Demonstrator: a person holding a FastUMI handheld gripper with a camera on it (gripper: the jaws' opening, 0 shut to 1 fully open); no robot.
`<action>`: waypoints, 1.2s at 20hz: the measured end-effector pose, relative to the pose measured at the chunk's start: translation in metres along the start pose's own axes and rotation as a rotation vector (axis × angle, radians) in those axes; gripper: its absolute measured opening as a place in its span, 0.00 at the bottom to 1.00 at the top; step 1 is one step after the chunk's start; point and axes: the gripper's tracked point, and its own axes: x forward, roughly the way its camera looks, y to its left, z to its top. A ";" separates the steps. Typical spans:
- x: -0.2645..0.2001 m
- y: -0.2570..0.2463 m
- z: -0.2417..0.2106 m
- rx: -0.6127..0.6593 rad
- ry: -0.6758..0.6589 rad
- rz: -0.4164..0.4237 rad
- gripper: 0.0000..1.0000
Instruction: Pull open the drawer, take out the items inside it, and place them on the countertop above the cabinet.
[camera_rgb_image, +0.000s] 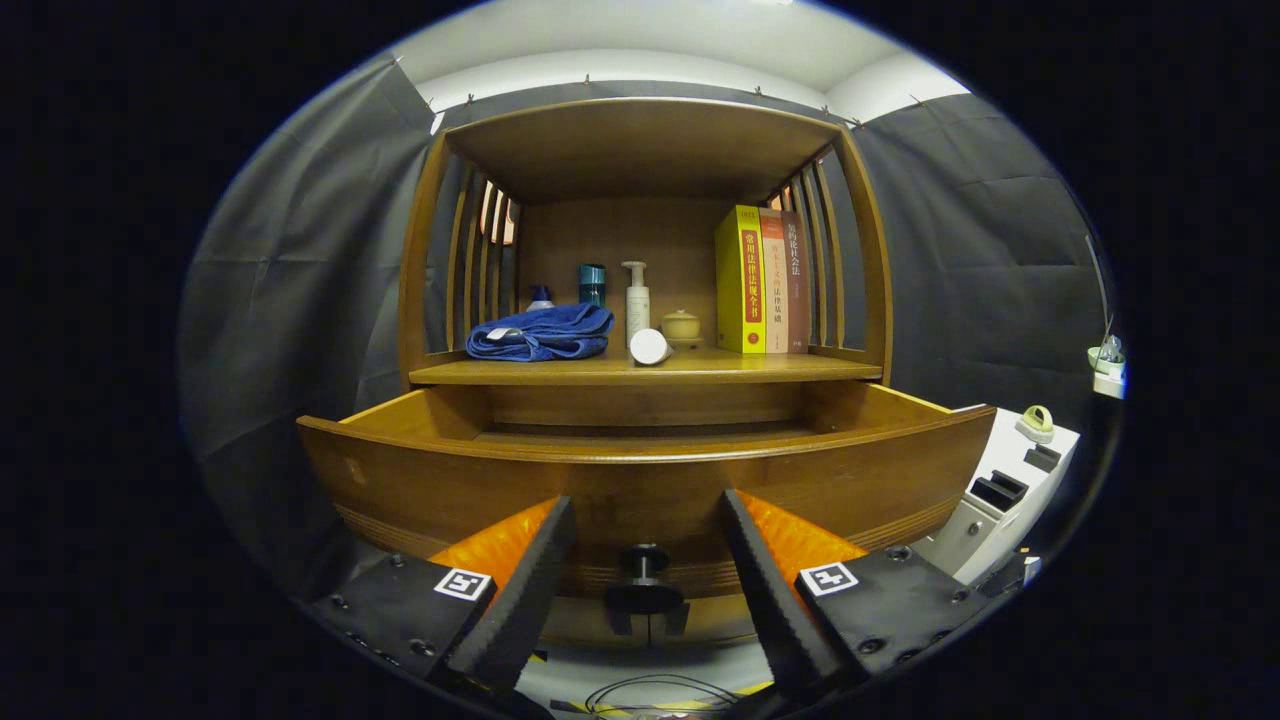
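A wooden cabinet stands ahead with its drawer (640, 480) pulled out toward me. The drawer's curved front faces me; its inside is hidden behind that front. A small dark knob (645, 562) sticks out of the drawer front low down, in the gap between my fingers. My gripper (645, 510) is open, its two black fingertips close to the drawer front on either side of the knob and touching nothing. Above the drawer is the countertop (720, 368), with a folded blue towel (540, 333) and a white tube (650, 346) lying on its side.
On the countertop also stand a teal bottle (592, 284), a white pump bottle (636, 300), a small lidded jar (681, 325) and upright books (762, 280). Slatted cabinet sides flank the shelf. A white unit (1010, 480) stands right of the drawer. Cables (650, 692) lie below.
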 end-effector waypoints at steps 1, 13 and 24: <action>0.001 0.000 0.000 -0.005 0.001 -0.001 0.97; 0.028 0.005 0.009 -0.053 0.007 -0.003 0.98; 0.076 0.008 0.002 -0.053 0.027 -0.014 0.98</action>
